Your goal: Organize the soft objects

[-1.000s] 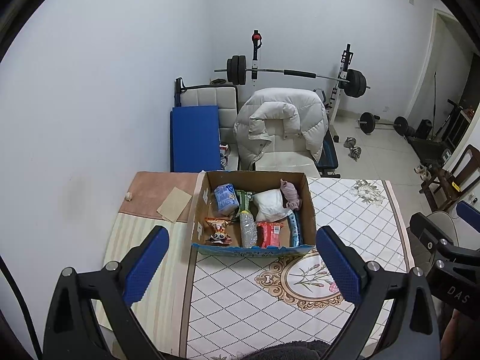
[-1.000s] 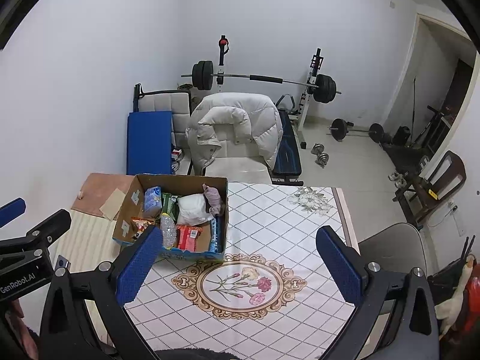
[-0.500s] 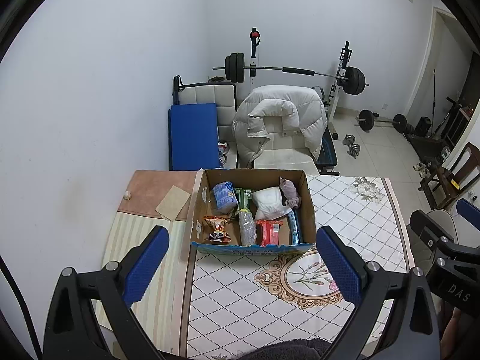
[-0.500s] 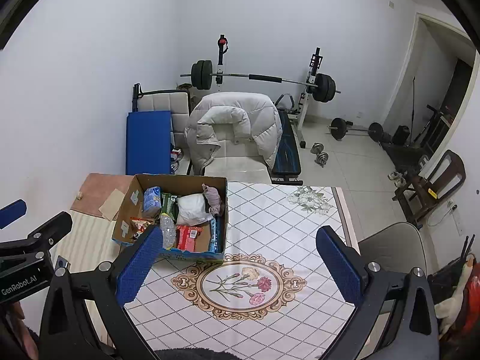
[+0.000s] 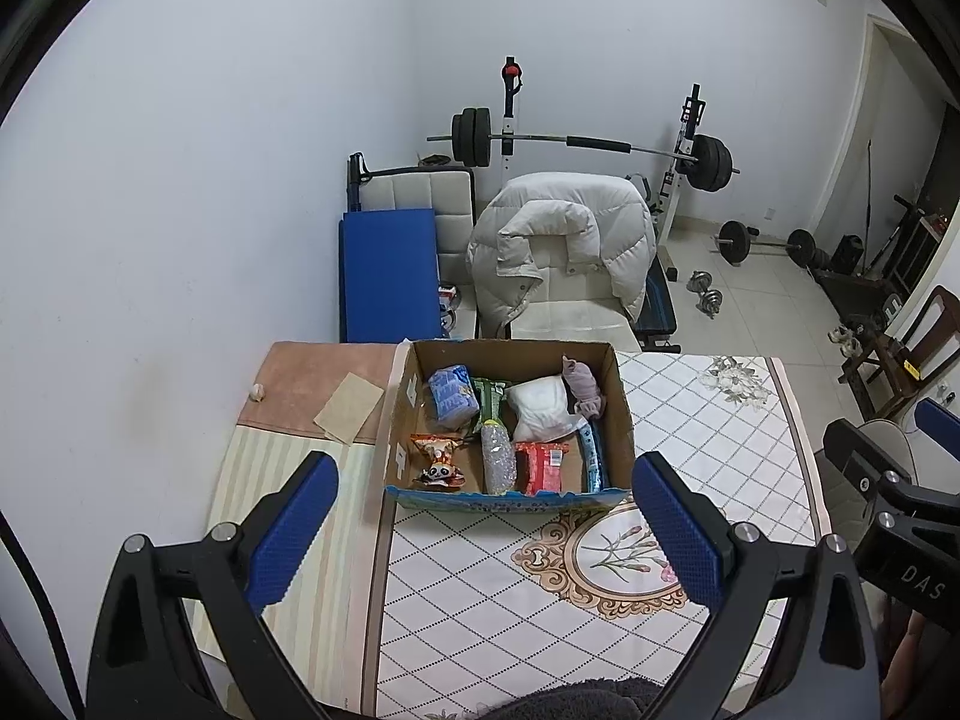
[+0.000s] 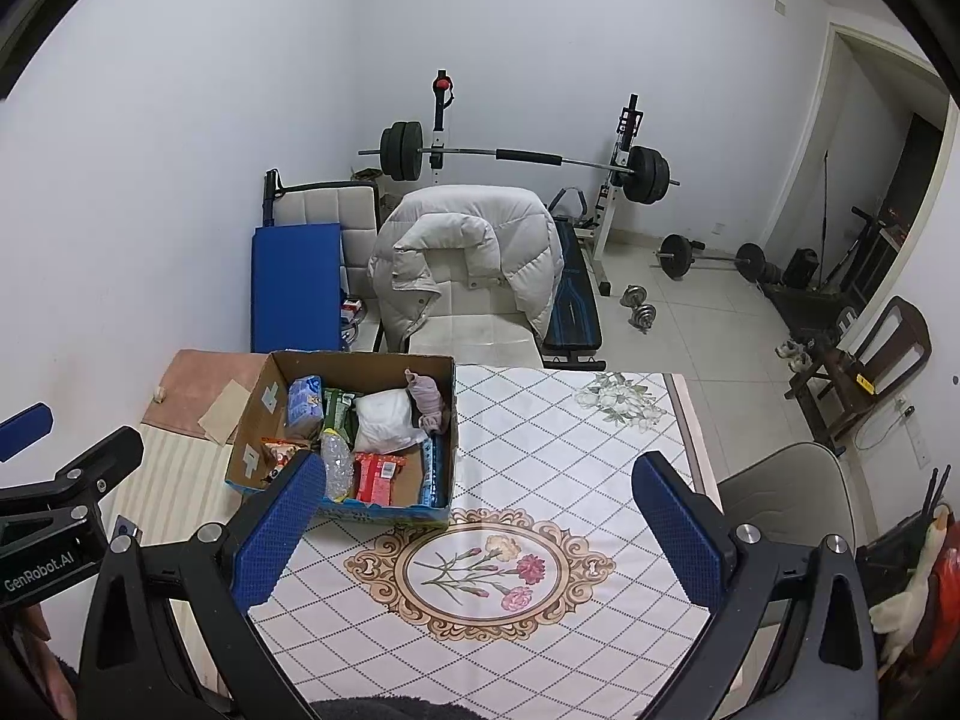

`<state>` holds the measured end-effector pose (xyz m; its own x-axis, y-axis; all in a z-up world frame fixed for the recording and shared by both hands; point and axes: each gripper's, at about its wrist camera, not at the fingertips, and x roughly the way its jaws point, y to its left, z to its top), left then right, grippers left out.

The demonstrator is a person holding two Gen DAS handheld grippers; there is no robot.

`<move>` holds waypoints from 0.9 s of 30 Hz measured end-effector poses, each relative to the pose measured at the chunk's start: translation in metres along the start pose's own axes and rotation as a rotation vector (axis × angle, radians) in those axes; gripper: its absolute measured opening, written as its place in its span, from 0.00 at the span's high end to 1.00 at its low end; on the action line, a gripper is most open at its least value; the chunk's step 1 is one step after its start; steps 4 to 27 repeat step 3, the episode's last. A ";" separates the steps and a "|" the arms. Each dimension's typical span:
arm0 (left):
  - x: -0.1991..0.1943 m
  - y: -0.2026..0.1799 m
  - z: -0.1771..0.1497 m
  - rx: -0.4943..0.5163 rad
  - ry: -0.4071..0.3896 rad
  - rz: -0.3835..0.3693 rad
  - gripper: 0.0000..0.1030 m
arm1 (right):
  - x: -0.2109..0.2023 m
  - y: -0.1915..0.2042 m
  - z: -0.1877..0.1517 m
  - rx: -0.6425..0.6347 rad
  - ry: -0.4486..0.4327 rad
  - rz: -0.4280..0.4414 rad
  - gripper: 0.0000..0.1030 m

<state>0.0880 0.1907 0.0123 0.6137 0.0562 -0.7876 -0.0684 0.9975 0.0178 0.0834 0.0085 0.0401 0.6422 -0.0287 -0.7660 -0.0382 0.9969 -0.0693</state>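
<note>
"GenRobot.AI" lettering on left gripper (image 6: 36, 450)

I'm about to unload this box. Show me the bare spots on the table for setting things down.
Free: the diamond-patterned cloth from the cardboard box across to the table's right edge, and the flower medallion in front of the box. The striped cloth left of the box is bare too. Crowded: inside the box, packed with items.

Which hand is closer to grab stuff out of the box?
Probably the left gripper: the cardboard box sits straight ahead between its open fingers. From the right gripper, also open, the box lies off to the left.
</note>
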 end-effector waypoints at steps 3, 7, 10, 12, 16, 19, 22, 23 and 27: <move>0.002 0.000 -0.001 0.004 0.003 -0.006 0.02 | -0.001 0.000 0.001 0.005 0.001 -0.002 0.00; 0.002 0.000 -0.001 0.004 0.003 -0.006 0.02 | -0.001 0.000 0.001 0.005 0.001 -0.002 0.00; 0.002 0.000 -0.001 0.004 0.003 -0.006 0.02 | -0.001 0.000 0.001 0.005 0.001 -0.002 0.00; 0.002 0.000 -0.001 0.004 0.003 -0.006 0.02 | -0.001 0.000 0.001 0.005 0.001 -0.002 0.00; 0.002 0.000 -0.001 0.004 0.003 -0.006 0.02 | -0.001 0.000 0.001 0.005 0.001 -0.002 0.00; 0.002 0.000 -0.001 0.004 0.003 -0.006 0.02 | -0.001 0.000 0.001 0.005 0.001 -0.002 0.00; 0.002 0.000 -0.001 0.004 0.003 -0.006 0.02 | -0.001 0.000 0.001 0.005 0.001 -0.002 0.00; 0.002 0.000 -0.001 0.004 0.003 -0.006 0.02 | -0.001 0.000 0.001 0.005 0.001 -0.002 0.00; 0.002 0.000 -0.001 0.004 0.003 -0.006 0.02 | -0.001 0.000 0.001 0.005 0.001 -0.002 0.00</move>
